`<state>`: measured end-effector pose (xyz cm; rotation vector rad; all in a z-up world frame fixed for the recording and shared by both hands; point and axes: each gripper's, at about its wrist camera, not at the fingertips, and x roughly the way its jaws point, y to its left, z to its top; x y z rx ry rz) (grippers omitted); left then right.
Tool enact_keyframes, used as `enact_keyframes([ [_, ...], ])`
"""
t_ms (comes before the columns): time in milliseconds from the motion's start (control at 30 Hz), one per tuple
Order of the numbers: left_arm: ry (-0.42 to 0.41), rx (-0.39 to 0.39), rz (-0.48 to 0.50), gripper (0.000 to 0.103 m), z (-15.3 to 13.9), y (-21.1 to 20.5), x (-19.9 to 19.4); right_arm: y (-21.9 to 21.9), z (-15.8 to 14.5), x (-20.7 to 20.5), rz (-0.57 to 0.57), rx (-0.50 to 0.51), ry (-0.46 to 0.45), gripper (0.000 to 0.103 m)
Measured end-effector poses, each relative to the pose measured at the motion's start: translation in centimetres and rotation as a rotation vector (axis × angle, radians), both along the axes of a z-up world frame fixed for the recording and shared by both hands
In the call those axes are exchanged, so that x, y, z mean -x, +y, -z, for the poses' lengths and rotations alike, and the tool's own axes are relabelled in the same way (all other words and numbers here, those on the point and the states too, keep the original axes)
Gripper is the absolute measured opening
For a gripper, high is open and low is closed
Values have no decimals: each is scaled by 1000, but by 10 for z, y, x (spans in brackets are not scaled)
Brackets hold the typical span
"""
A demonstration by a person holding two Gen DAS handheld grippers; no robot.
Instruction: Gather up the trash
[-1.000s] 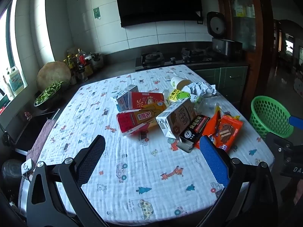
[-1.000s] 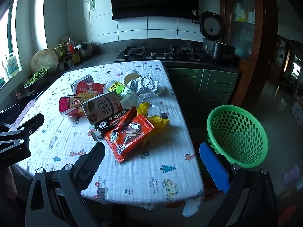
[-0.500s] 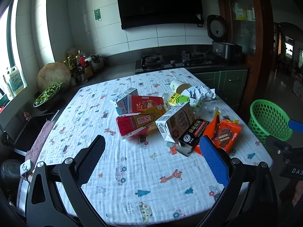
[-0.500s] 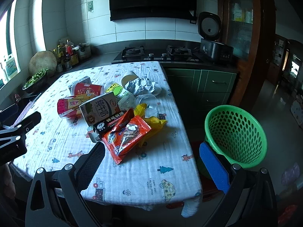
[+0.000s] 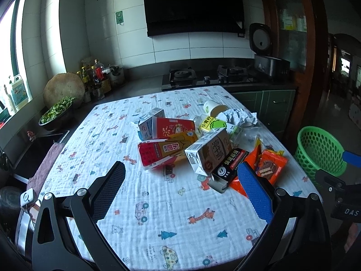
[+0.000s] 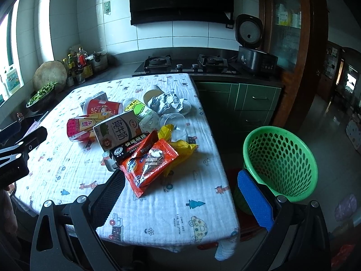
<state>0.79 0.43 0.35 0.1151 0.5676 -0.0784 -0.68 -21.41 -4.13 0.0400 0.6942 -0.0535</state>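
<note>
Both tools are spread wide and empty: the left tool [image 5: 180, 189] hangs over bare cloth at the lower middle of its frame, and the right tool [image 6: 180, 189] sits over the near corner of the tabletop [image 6: 171, 221]. Nothing has been picked up yet.

The trash is heaped mid-frame in both views — a red carton [image 5: 158, 155], a milk carton [image 5: 209, 152], a black box [image 5: 227, 166], an orange wrapper [image 6: 150, 159] on top of a yellow wrapper [image 6: 182, 146], and farther back a crumpled paper [image 6: 167, 100] and clear cups [image 6: 172, 120]. The bin [image 6: 279, 160] stands on the floor off the tabletop's right edge, at the right of the right wrist frame.

The right tool looks best placed to start — the orange wrapper lies nearest its fingers and the bin is just beside it. A good grasp would likely take the wrapper by its near sealed edge, low and flat, since the film is thin and may slide or drag the yellow wrapper along. The left tool is closest to the red carton; pinching across its narrow faces should hold better than across the wide one. Lifting clear before swinging over the bin should avoid scattering the heap.
</note>
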Motion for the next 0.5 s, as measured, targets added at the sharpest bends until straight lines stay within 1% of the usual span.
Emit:
enact_keyframes([
  [100, 2, -2, 7, 98, 1, 0, -1, 0, 1, -1, 3, 1, 3, 97],
  [500, -12, 34, 21, 98, -6, 2, -3, -2, 0, -4, 7, 6, 4, 97],
])
